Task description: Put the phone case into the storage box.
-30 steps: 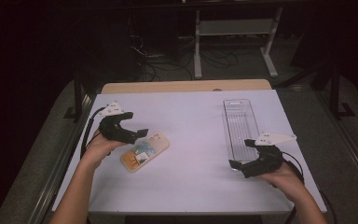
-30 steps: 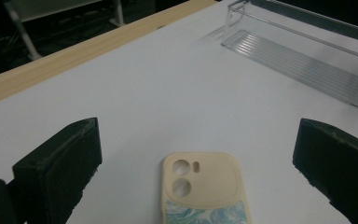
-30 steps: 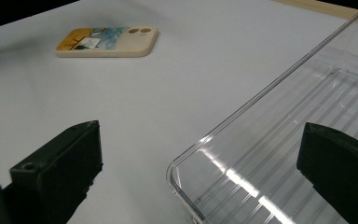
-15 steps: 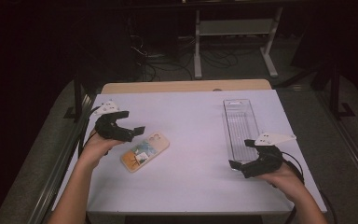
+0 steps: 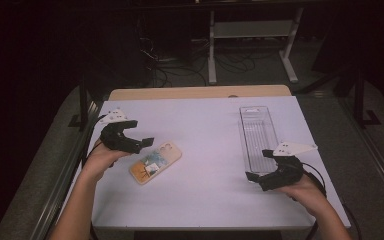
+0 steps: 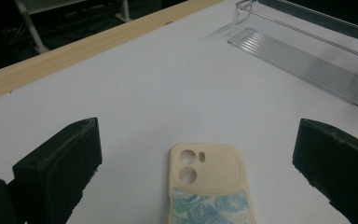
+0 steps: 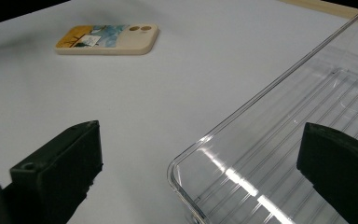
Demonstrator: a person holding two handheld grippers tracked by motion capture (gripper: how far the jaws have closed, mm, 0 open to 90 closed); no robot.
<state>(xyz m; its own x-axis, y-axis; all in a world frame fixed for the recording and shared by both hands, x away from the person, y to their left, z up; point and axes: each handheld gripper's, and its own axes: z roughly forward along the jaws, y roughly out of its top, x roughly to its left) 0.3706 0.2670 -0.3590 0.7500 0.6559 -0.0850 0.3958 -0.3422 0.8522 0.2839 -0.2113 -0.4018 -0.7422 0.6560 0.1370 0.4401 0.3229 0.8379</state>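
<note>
Looking down from the high view, we hold our left gripper (image 5: 141, 143) with jaws apart just beside the phone (image 5: 155, 162), which lies flat and slantwise on the left half of the table (image 5: 205, 125). Our right gripper (image 5: 261, 165), also spread and grasping nothing, sits at the near end of the clear tray (image 5: 256, 131), well apart from the phone. We judge the first risk to be a shove: closing from this side could push the phone along the smooth top instead of pinching it.

From the left gripper view, the phone (image 6: 209, 184) lies between our open jaws, camera end pointing away, its painted lower half cut off by the frame. It is thin and flat (little edge to bite on), so we think the pads may ride over it or tip it up and let it slip. The tray (image 6: 303, 56) stands far off.

From the right gripper view, the tray's rounded corner (image 7: 191, 172) lies between our released jaws, the phone (image 7: 107, 39) beyond. Clamping here could skid or tilt the light tray. We read no brand; a small pale sticker on the phone is too blurred for its writing to be made out.
</note>
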